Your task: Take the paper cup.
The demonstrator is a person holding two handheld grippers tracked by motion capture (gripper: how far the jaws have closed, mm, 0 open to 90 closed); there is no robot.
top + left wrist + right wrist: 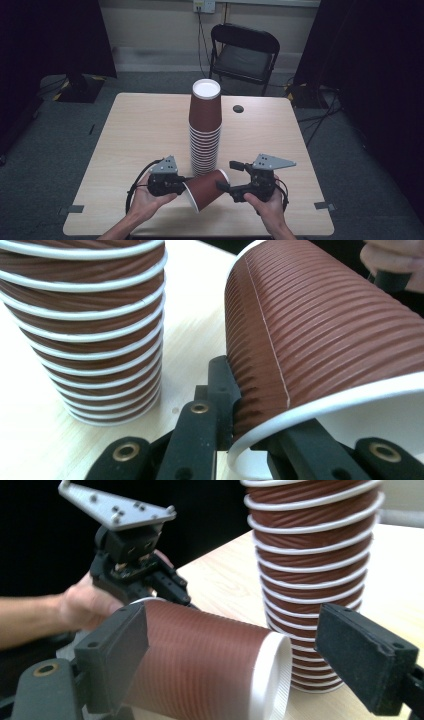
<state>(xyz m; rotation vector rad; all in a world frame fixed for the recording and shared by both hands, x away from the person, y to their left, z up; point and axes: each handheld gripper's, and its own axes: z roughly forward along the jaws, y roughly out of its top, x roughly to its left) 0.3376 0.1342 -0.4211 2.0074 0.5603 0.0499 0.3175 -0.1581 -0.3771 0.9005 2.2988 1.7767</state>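
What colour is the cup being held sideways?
The cup is reddish brown, ribbed, with white rims; clearest in the right gripper view.

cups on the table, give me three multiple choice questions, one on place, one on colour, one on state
1. Where is the cup stack?
A. mid-table
B. on the chair
C. on the floor

2. What colour is the loose cup outside?
A. blue
B. brown
C. green

3. How does the left gripper hold it?
A. open beside it
B. by its base
C. shut on its rim

Key: 1 A, it rises from the table centre; 2 B, ribbed brown wall with white rim; 3 C, the left gripper view shows the jaws pinching the rim.
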